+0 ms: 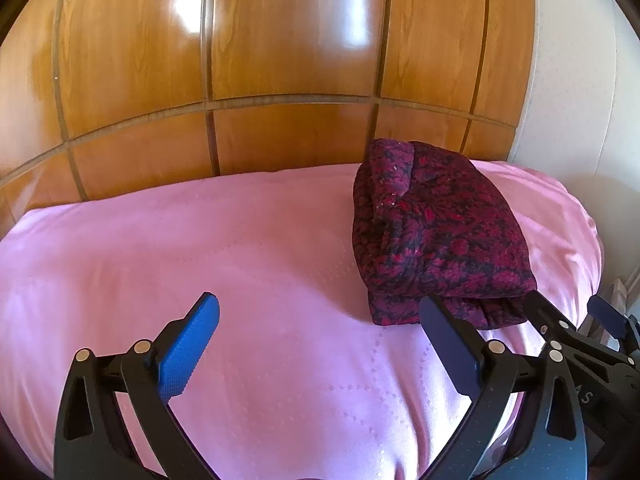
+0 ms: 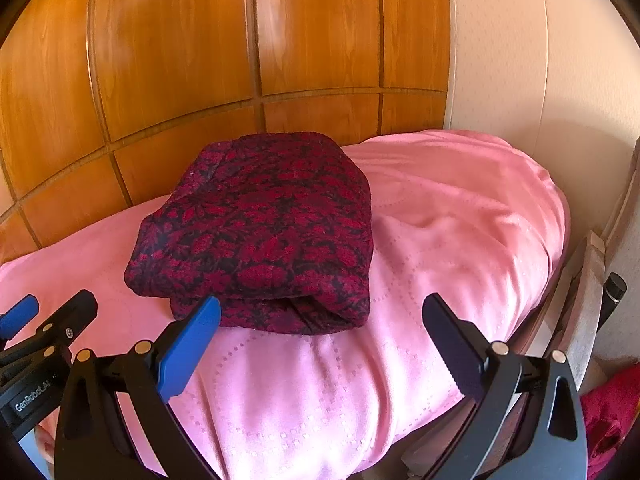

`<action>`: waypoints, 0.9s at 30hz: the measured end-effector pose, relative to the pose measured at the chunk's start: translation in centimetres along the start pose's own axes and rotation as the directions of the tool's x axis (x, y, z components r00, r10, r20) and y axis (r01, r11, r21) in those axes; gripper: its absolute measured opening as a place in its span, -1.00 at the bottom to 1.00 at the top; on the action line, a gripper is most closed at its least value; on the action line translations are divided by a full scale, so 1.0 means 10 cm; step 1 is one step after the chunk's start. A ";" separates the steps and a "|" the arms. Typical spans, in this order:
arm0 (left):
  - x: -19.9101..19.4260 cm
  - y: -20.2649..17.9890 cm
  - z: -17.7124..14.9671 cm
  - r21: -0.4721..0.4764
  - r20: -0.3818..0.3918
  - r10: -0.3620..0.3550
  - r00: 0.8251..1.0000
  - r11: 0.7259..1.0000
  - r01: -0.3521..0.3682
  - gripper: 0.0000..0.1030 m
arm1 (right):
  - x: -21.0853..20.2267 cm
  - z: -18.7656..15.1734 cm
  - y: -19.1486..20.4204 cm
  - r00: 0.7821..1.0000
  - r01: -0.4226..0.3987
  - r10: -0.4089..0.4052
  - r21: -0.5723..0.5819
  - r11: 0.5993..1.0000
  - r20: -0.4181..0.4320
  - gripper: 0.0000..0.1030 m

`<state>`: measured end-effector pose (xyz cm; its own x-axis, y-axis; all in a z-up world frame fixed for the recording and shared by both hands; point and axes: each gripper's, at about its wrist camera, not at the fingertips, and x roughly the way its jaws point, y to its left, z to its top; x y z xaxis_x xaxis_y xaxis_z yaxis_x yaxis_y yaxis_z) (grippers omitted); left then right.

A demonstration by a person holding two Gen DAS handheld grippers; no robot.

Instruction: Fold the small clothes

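The dark red patterned garment (image 2: 256,236) already lay folded into a compact, thick bundle on the pink bedspread (image 2: 460,216), toward the far side of the bed, close to the wooden panelled headboard (image 2: 168,60). From my right wrist view I saw its near edge as stacked layers, one fold tucked under another, with a smooth flat top. From my left wrist view the far end looked less tidy: a rolled or bunched piece, perhaps a sleeve or collar, sat up on top near the headboard.

My left gripper (image 1: 320,344) hung over bare bedspread with its jaws wide apart and nothing between them; the bundle lay ahead and to its right. My right gripper (image 2: 320,344) also stood with its jaws wide apart, holding nothing, pointed at the near edge of the bundle; its left finger tip overlapped that edge in the picture, though I could not tell whether it touched the cloth.

I judged the folding of this piece to be essentially done. What seemed left was small: perhaps flattening that raised lump at the far end or squaring the bundle. Some red fabric (image 2: 612,420) showed low beside the bed on the right; I could not tell if it was another piece to fold.
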<state>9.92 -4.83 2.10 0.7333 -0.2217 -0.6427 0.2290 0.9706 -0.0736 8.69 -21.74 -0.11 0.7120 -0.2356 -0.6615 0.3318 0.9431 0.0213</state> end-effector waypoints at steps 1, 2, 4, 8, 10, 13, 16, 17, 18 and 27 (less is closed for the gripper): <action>-0.01 -0.01 -0.01 -0.006 0.001 0.000 1.000 1.000 0.000 0.92 | -0.02 -0.01 0.02 1.000 0.003 -0.003 0.001 1.000 0.001 0.95; -0.01 -0.01 -0.01 -0.010 0.000 -0.002 1.000 1.000 0.002 0.92 | -0.03 -0.01 0.02 1.000 0.004 -0.004 0.001 1.000 0.003 0.95; -0.02 -0.02 -0.01 -0.012 0.000 -0.004 1.000 1.000 0.004 0.92 | -0.04 -0.02 0.04 1.000 0.009 -0.009 0.000 1.000 0.008 0.95; -0.05 -0.03 -0.01 -0.018 0.005 0.001 1.000 1.000 -0.001 0.92 | -0.05 -0.03 0.06 1.000 0.012 -0.012 0.000 1.000 0.009 0.95; -0.07 -0.04 -0.01 -0.017 0.009 0.003 1.000 1.000 -0.003 0.92 | -0.06 -0.04 0.08 1.000 0.013 -0.013 0.001 1.000 0.010 0.95; -0.09 -0.04 0.01 -0.015 0.020 0.007 1.000 1.000 -0.006 0.92 | -0.08 -0.04 0.09 1.000 0.011 -0.011 0.002 1.000 0.012 0.95; -0.11 -0.03 0.02 -0.020 0.023 0.007 1.000 1.000 -0.006 0.92 | -0.08 -0.05 0.11 1.000 0.012 -0.012 0.001 1.000 0.012 0.95; -0.11 -0.03 0.02 -0.021 0.022 0.006 1.000 1.000 -0.006 0.92 | -0.09 -0.06 0.12 1.000 0.011 -0.011 0.001 1.000 0.011 0.95; -0.11 -0.03 0.02 -0.022 0.023 0.008 1.000 1.000 -0.007 0.92 | -0.09 -0.07 0.13 1.000 0.012 -0.012 0.001 1.000 0.011 0.95; -0.08 0.02 0.02 -0.033 0.013 0.018 1.000 0.999 -0.018 0.92 | -0.07 -0.10 0.16 1.000 0.007 -0.007 -0.001 1.000 0.000 0.95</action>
<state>9.54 -4.54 2.73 0.7457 -0.2052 -0.6339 0.1945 0.9770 -0.0876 8.11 -19.79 -0.40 0.7099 -0.2427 -0.6612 0.3362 0.9417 0.0153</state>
